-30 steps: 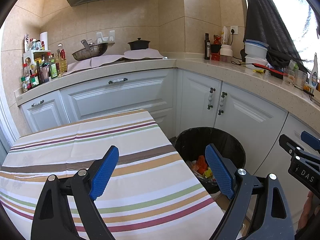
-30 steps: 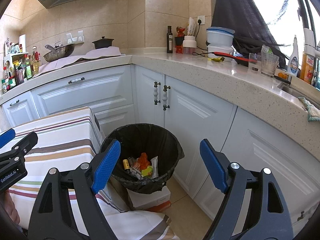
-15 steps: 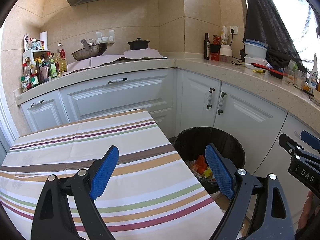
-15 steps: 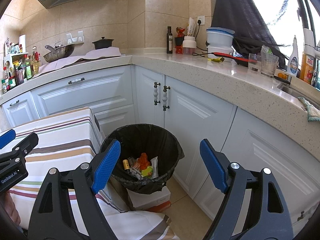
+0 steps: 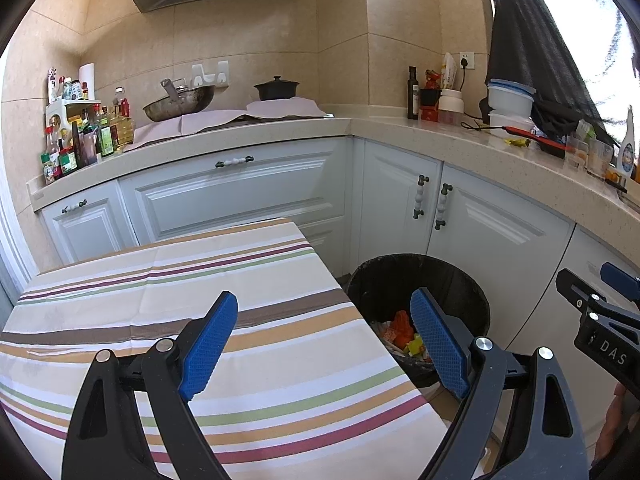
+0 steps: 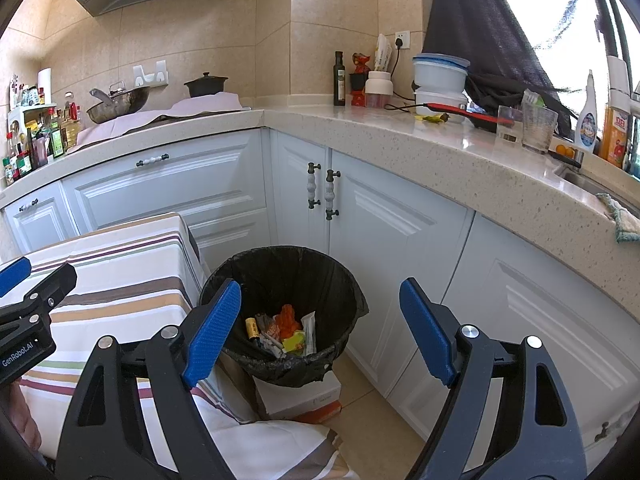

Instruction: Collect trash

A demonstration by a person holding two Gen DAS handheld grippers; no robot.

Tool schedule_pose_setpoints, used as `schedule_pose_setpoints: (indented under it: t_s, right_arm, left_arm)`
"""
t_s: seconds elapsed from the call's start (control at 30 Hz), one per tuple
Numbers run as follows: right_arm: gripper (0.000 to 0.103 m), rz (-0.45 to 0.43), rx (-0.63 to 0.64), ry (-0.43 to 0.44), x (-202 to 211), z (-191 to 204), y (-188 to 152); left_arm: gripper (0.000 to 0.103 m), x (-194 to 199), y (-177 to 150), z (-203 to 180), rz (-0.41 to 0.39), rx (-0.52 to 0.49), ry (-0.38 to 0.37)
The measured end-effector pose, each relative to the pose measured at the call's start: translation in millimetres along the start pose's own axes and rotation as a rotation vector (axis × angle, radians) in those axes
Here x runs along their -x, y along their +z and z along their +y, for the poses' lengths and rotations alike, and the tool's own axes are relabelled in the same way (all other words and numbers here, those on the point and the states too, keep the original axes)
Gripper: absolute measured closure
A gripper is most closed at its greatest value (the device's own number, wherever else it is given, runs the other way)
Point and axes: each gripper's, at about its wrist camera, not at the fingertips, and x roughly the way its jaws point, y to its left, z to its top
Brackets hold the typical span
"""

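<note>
A black-lined trash bin (image 6: 280,276) stands on the floor beside the striped table (image 5: 168,292) and holds orange, yellow and white trash (image 6: 286,330). In the left wrist view the same bin (image 5: 400,276) shows at the table's right edge, with trash (image 5: 402,330) inside. My left gripper (image 5: 324,340) hangs open over the table's right corner, nothing between its blue pads. My right gripper (image 6: 320,328) is open above the bin, empty too. Each gripper appears at the edge of the other's view: the right gripper (image 5: 600,320), the left gripper (image 6: 28,300).
White cabinets (image 6: 224,184) run along an L-shaped speckled counter (image 6: 400,136). On it stand a wok (image 5: 180,100), a black pot (image 5: 277,89), bottles (image 5: 84,136), containers (image 6: 440,76) and glasses (image 6: 528,124). A white box (image 6: 304,396) sits under the bin.
</note>
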Motion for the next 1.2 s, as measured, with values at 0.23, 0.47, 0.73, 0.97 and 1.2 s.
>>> schedule_pose_setpoints:
  t_s: [0.23,0.47,0.73,0.97,1.2]
  right_arm:
    - [0.023,0.000,0.001,0.000,0,0,0]
    - [0.023,0.002,0.001,0.001,-1,0,0]
    - [0.023,0.006,0.003,0.003,-2,0,-3]
    - [0.023,0.009,0.006,0.006,-5,1,-6]
    - [0.023,0.012,0.021,0.021,-7,8,-7]
  left_arm:
    - [0.018,-1,-1,-3,-0.006,-0.019,-0.001]
    - [0.017,-2,-2,-3,-0.009,-0.014,-0.006]
    - [0.016,-4,-4,-6,-0.002,-0.006,-0.046]
    - [0.016,-6,-7,-5,0.008,-0.007,-0.023]
    - [0.016,-12,-11,6,0.042,0.006,0.003]
